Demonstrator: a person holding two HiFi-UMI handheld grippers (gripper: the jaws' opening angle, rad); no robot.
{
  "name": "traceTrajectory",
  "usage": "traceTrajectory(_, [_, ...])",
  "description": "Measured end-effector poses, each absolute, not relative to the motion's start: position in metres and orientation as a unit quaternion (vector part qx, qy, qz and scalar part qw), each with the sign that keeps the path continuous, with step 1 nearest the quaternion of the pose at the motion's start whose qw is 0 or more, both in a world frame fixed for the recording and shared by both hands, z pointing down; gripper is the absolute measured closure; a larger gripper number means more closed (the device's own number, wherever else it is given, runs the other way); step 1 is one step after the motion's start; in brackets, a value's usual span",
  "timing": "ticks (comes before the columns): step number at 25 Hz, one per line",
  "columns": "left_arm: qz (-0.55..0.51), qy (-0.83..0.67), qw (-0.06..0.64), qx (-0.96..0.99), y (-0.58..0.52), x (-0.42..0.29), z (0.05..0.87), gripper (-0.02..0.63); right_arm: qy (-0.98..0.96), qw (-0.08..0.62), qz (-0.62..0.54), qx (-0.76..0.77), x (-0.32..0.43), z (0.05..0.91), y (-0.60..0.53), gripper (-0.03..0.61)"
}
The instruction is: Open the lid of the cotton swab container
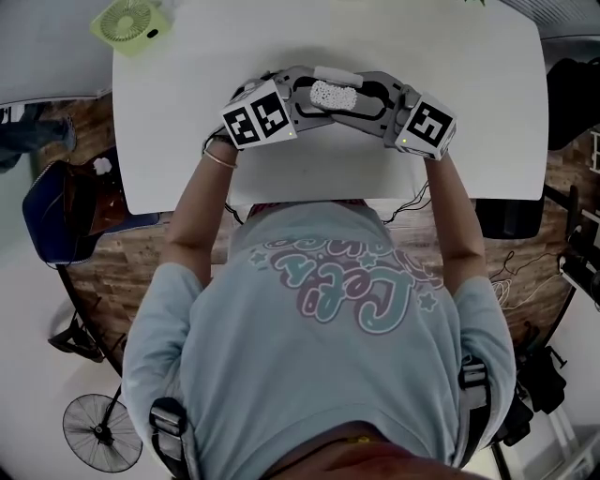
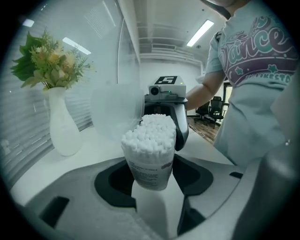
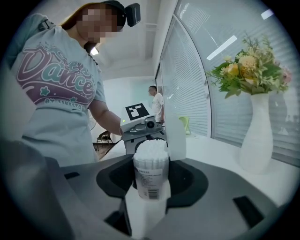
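Two grippers face each other over the white table (image 1: 469, 112) with the cotton swab container (image 1: 330, 94) between them, near the table's far edge. Left gripper (image 2: 151, 183): jaws set fairly wide, closed on the container's lower body, label side toward its camera. Right gripper (image 3: 149, 190): jaws a bit narrower, closed on the same body from the opposite side, barcode facing it. Lid (image 2: 116, 115) is already open: translucent, flipped up and standing beside the rim on the side away from the person. Swabs (image 2: 151, 133) are exposed and packed tight. White vase of flowers (image 2: 63, 126) stands on the table beyond; small green fan (image 1: 129, 22) sits at the far left corner
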State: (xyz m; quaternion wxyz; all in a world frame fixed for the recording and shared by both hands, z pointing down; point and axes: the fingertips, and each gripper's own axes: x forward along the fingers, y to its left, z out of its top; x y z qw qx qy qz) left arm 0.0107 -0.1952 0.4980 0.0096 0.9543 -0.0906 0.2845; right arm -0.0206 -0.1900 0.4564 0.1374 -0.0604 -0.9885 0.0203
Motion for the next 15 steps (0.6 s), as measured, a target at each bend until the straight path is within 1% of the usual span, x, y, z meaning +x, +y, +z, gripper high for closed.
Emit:
traceTrajectory(6, [0.324, -0.098, 0.015, 0.941, -0.200, 0.006, 0.524, 0.383, -0.985, 0.160, 0.017, -0.066, -0.024, 0.478, -0.194, 0.383])
traceTrajectory(15, [0.360, -0.094, 0.017, 0.928, -0.201, 0.006, 0.544, 0.382, -0.982, 0.173, 0.029, -0.073, -0.023, 0.500, -0.196, 0.382])
